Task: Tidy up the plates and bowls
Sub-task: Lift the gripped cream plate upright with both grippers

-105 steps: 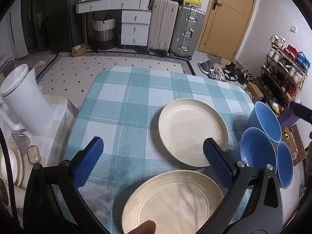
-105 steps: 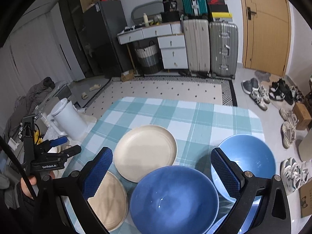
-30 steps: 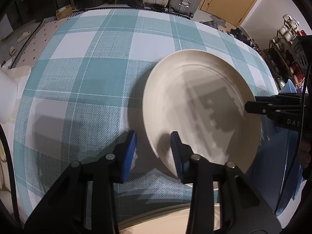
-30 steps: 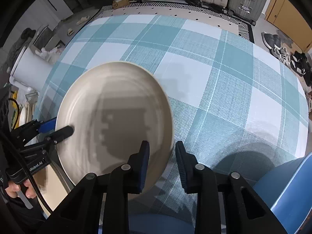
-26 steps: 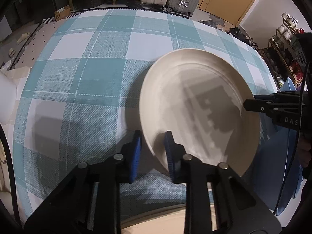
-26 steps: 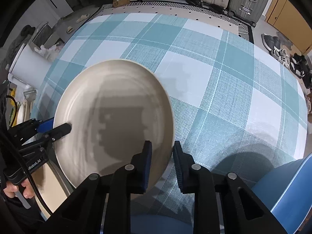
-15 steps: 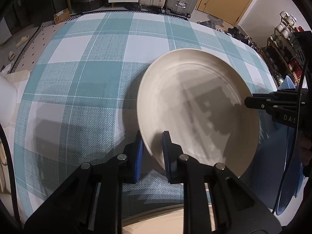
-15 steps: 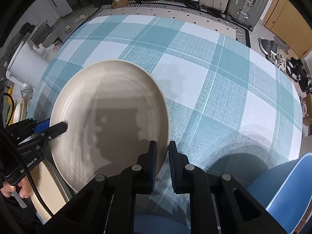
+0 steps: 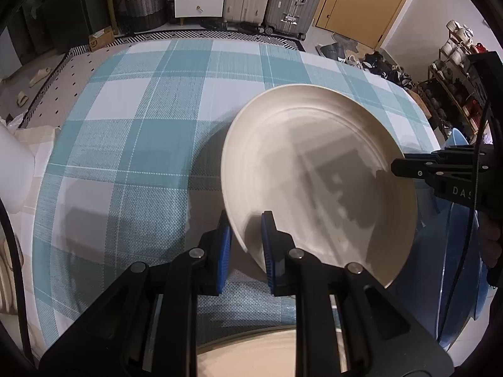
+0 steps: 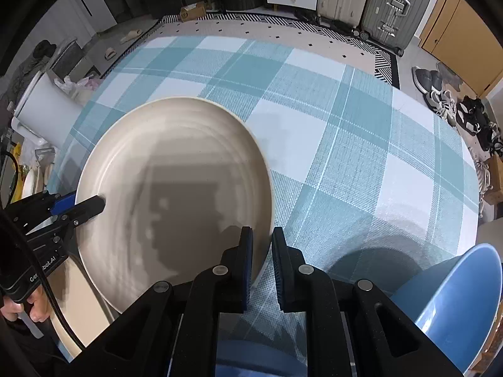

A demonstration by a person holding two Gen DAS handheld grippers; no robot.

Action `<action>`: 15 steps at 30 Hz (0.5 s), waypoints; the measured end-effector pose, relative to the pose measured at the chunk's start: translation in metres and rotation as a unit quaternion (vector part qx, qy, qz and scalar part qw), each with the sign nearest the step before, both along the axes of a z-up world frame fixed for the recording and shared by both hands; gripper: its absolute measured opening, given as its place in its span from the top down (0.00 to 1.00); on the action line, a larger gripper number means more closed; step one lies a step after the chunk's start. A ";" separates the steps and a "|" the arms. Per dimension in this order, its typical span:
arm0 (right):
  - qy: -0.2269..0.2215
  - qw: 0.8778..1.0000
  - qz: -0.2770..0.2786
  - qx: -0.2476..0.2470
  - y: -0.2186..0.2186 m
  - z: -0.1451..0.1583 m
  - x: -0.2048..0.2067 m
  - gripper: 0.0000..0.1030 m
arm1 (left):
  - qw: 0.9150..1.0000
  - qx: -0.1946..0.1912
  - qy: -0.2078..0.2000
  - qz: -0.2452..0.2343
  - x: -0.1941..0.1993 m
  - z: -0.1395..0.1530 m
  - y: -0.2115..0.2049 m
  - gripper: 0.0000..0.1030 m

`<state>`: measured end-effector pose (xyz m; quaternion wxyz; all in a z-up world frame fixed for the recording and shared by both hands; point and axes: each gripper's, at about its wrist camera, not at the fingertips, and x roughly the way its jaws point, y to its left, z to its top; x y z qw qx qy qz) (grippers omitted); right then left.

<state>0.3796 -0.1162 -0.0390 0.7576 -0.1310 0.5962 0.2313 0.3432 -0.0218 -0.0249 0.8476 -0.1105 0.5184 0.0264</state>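
Cream plate [image 9: 314,169] tilted over the checked cloth [image 9: 132,132], left gripper [image 9: 246,245] and right gripper [image 10: 262,260] each pinching opposite rims, second plate [image 9: 245,358] and blue bowl [image 10: 452,308] close below.

matt cream plate [image 9: 317,169]; woven checked tablecloth [image 9: 132,144]

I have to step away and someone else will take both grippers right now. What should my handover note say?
Left gripper: shut on the cream plate, at its near-left rim.
Right gripper: shut on the same plate's opposite rim.
The second cream plate lies nearer on the checked tablecloth; blue bowls sit at the right.
Done: plate gripped from both sides.
Left: probably stack it on the second plate, then sort the bowls.
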 end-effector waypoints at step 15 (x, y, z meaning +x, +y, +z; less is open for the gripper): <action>-0.045 0.999 -0.001 0.014 0.012 0.042 -0.018 0.88 | 0.999 0.015 -0.039 0.014 -0.026 0.041 0.006 0.85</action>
